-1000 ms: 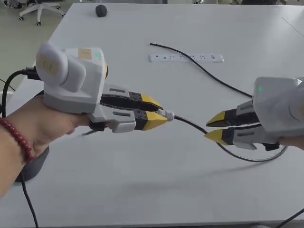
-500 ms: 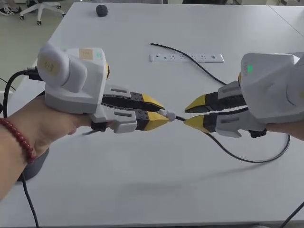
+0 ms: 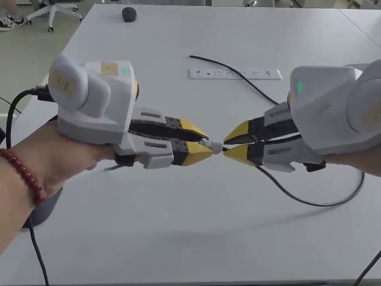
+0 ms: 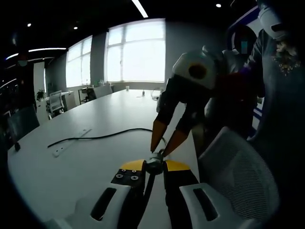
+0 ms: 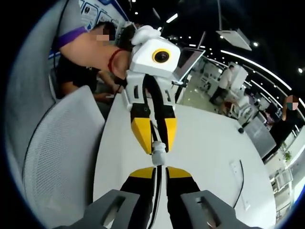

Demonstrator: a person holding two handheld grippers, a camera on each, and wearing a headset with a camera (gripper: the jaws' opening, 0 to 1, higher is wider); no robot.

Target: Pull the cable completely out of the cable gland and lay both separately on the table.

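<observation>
Left gripper (image 3: 201,147), in the head view, is clamped on the cable gland (image 3: 209,143) and holds it up off the white worktop (image 3: 178,238). The right gripper (image 3: 227,145) meets it nose to nose. Its yellow tips sit just beside the gland with a narrow gap between them, one jaw on either side of the black cable (image 3: 309,201) where it leaves the gland. Past the gland the cable dips under that gripper, loops on the worktop and crosses a white power strip (image 3: 234,74) lying well beyond the gland. A hand (image 3: 41,161) wearing a red bead bracelet (image 3: 22,174) grips the left gripper at the end away from the gland.

In the left gripper view, the gland sits pinched between that gripper's own two yellow tips. The right gripper points at the gland from the far side, jaws parted and tips near it. I can't tell whether they touch the cable. A mesh chair (image 4: 233,171) stands off to one side of the gland.

In the right gripper view, the cable runs up the slot between the right gripper's own jaws, not squeezed, straight to the gland just ahead. The left gripper is closed on the gland's far end.
</observation>
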